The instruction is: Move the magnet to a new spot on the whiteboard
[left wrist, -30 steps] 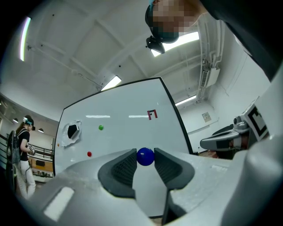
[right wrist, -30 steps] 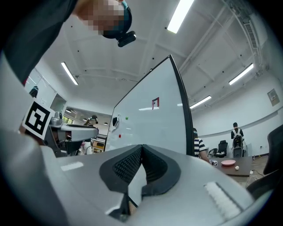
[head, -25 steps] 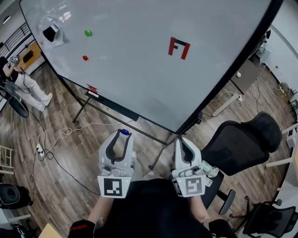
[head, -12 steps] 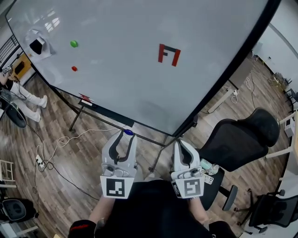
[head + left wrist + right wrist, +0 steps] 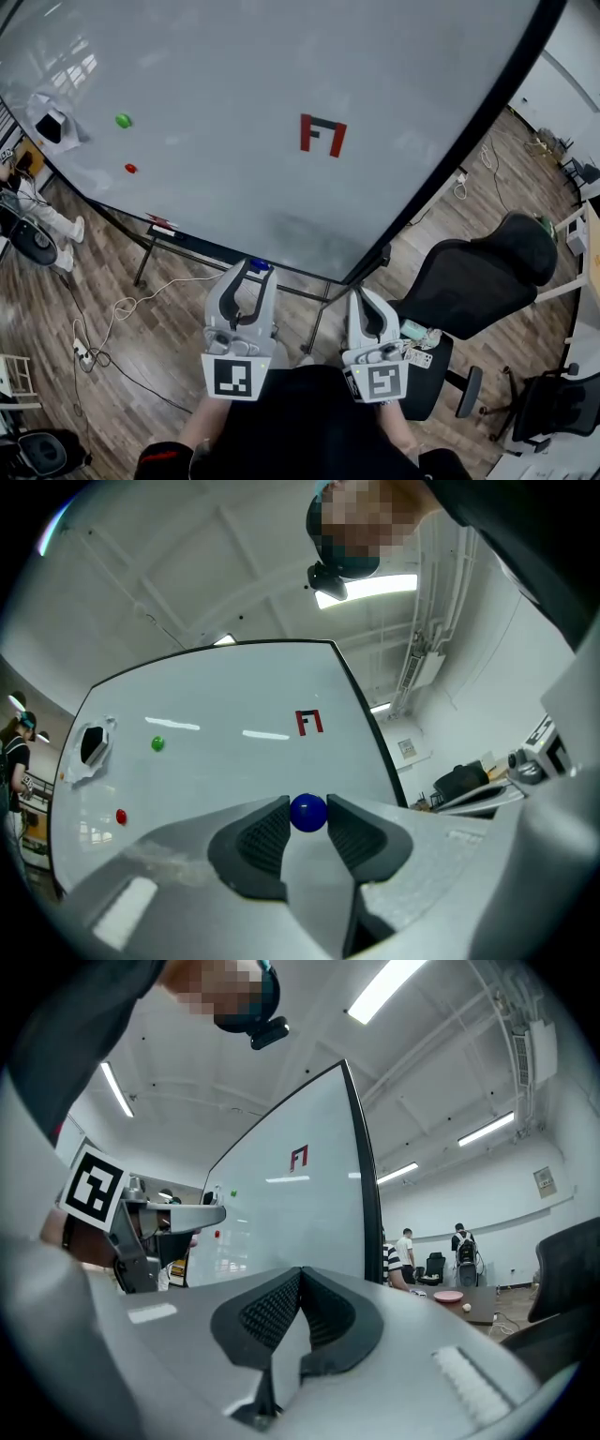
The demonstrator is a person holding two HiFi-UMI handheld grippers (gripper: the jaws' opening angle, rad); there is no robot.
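My left gripper (image 5: 256, 266) (image 5: 308, 815) is shut on a round blue magnet (image 5: 260, 265) (image 5: 308, 813), held just off the lower edge of the whiteboard (image 5: 281, 112) (image 5: 234, 761). A green magnet (image 5: 123, 120) (image 5: 157, 744) and a red magnet (image 5: 130, 169) (image 5: 120, 816) stick to the board's left part, with a red-and-black marking (image 5: 322, 135) (image 5: 308, 723) near its middle. My right gripper (image 5: 360, 292) (image 5: 300, 1283) is shut with nothing between its pads, beside the left one and below the board.
A black eraser in a holder (image 5: 47, 127) (image 5: 92, 746) sits at the board's far left. A black office chair (image 5: 478, 281) stands on the right. Cables (image 5: 112, 309) trail over the wooden floor by the board's stand. People (image 5: 408, 1251) are far off on the right.
Both grippers have come closer to the whiteboard, with the blue magnet still held in the left one. The board's markings have shifted down and left in the head view.
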